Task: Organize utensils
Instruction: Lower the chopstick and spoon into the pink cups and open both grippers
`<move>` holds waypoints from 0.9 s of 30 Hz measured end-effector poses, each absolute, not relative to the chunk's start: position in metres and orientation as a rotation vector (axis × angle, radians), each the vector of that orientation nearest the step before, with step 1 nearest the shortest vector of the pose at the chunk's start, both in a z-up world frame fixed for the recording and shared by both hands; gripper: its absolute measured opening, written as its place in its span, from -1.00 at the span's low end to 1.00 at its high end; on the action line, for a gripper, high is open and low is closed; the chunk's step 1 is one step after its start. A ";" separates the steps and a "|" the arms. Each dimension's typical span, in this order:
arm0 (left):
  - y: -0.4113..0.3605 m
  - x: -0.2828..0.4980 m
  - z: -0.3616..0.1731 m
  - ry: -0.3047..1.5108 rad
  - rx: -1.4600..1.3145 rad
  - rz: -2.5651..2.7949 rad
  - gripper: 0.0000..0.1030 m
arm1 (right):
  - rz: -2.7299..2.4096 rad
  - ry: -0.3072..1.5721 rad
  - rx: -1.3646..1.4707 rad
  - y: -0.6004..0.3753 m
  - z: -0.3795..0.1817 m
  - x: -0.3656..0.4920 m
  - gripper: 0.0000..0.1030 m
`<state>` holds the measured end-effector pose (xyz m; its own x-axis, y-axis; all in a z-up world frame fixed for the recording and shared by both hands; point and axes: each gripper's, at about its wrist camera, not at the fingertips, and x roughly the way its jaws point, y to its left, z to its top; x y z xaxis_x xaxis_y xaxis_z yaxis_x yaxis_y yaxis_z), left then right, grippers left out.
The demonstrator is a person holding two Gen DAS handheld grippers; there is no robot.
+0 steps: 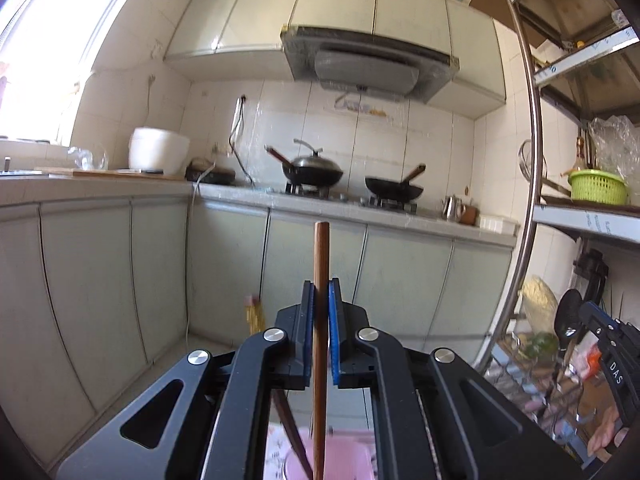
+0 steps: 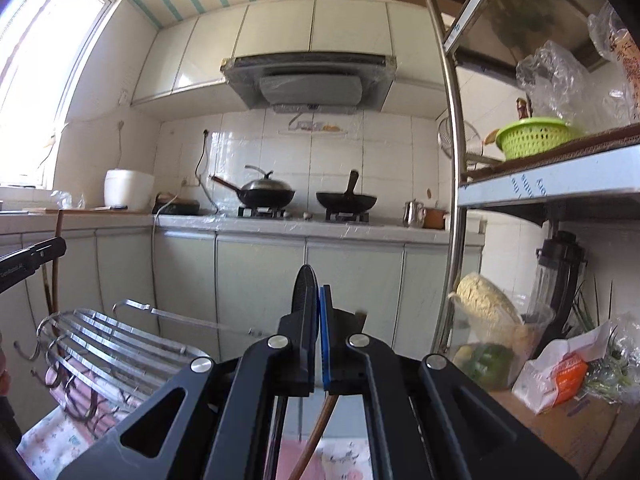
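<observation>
Closed tight in the black left gripper [image 1: 321, 292] with blue pads: a slim brown wooden chopstick [image 1: 321, 264], upright, poking above the fingertips, its lower end reaching toward a pink cup [image 1: 344, 456]. Clamped in the black right gripper [image 2: 319, 300]: a black spoon-like utensil [image 2: 304, 288], its brown wooden handle [image 2: 316, 436] trailing below. Beside it, left, a steel wire rack [image 2: 116, 340].

Open air ahead, clutter low and to the right
Ahead lies open air up to the cabinet doors [image 2: 260, 280]; the steel shelf post [image 2: 454, 200] and its loaded shelf [image 2: 552, 192] wall off the right, and a metal hook rack [image 2: 104, 336] blocks the lower left of the right hand-held gripper [image 2: 316, 304]
</observation>
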<state>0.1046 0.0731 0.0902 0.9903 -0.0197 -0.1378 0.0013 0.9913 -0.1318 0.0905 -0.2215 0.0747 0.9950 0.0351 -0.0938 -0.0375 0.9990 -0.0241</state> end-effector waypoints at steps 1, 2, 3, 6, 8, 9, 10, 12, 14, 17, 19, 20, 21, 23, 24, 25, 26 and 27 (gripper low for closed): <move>0.074 0.103 0.086 0.156 -0.135 -0.010 -0.89 | 0.040 0.118 -0.023 -0.221 0.071 0.089 -0.96; 0.074 0.101 0.083 0.170 -0.137 -0.013 -0.88 | 0.045 0.142 -0.020 -0.219 0.068 0.088 -0.95; 0.074 0.101 0.080 0.191 -0.137 -0.017 -0.88 | 0.054 0.162 -0.013 -0.219 0.066 0.088 -0.95; 0.073 0.100 0.073 0.240 -0.129 -0.022 -0.86 | 0.071 0.215 -0.014 -0.216 0.062 0.087 -0.90; 0.072 0.099 0.071 0.277 -0.117 -0.028 -0.80 | 0.089 0.253 -0.029 -0.212 0.061 0.088 -0.73; 0.073 0.097 0.070 0.293 -0.115 -0.026 -0.69 | 0.100 0.271 -0.033 -0.210 0.062 0.088 -0.63; 0.073 0.096 0.070 0.299 -0.118 -0.026 -0.65 | 0.104 0.275 -0.032 -0.209 0.062 0.086 -0.57; 0.075 0.089 0.073 0.294 -0.131 -0.031 -0.54 | 0.104 0.265 -0.024 -0.208 0.065 0.079 -0.48; 0.078 0.079 0.077 0.285 -0.143 -0.035 -0.49 | 0.111 0.251 -0.010 -0.209 0.071 0.070 -0.42; 0.078 0.065 0.082 0.274 -0.147 -0.046 -0.45 | 0.116 0.236 0.002 -0.209 0.076 0.057 -0.40; 0.078 0.057 0.085 0.267 -0.142 -0.051 -0.42 | 0.119 0.233 0.000 -0.209 0.079 0.049 -0.40; 0.078 0.055 0.086 0.265 -0.141 -0.052 -0.41 | 0.119 0.231 0.000 -0.209 0.080 0.046 -0.40; 0.077 0.050 0.087 0.264 -0.139 -0.054 -0.41 | 0.119 0.229 0.001 -0.209 0.081 0.041 -0.40; 0.077 0.043 0.088 0.261 -0.137 -0.062 -0.41 | 0.123 0.227 0.009 -0.209 0.082 0.032 -0.40; 0.076 0.037 0.089 0.257 -0.134 -0.067 -0.41 | 0.125 0.227 0.015 -0.210 0.082 0.028 -0.40; 0.076 0.033 0.090 0.254 -0.131 -0.070 -0.41 | 0.126 0.229 0.020 -0.211 0.082 0.025 -0.40; 0.076 0.028 0.090 0.252 -0.129 -0.073 -0.40 | 0.128 0.234 0.029 -0.212 0.082 0.020 -0.40; 0.075 0.023 0.091 0.250 -0.129 -0.080 -0.40 | 0.132 0.242 0.037 -0.212 0.080 0.016 -0.40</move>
<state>0.0234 0.0752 0.0907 0.9658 -0.0947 -0.2412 0.0628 0.9886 -0.1368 0.0164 -0.2124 0.0804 0.9623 0.1347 -0.2361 -0.1258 0.9907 0.0527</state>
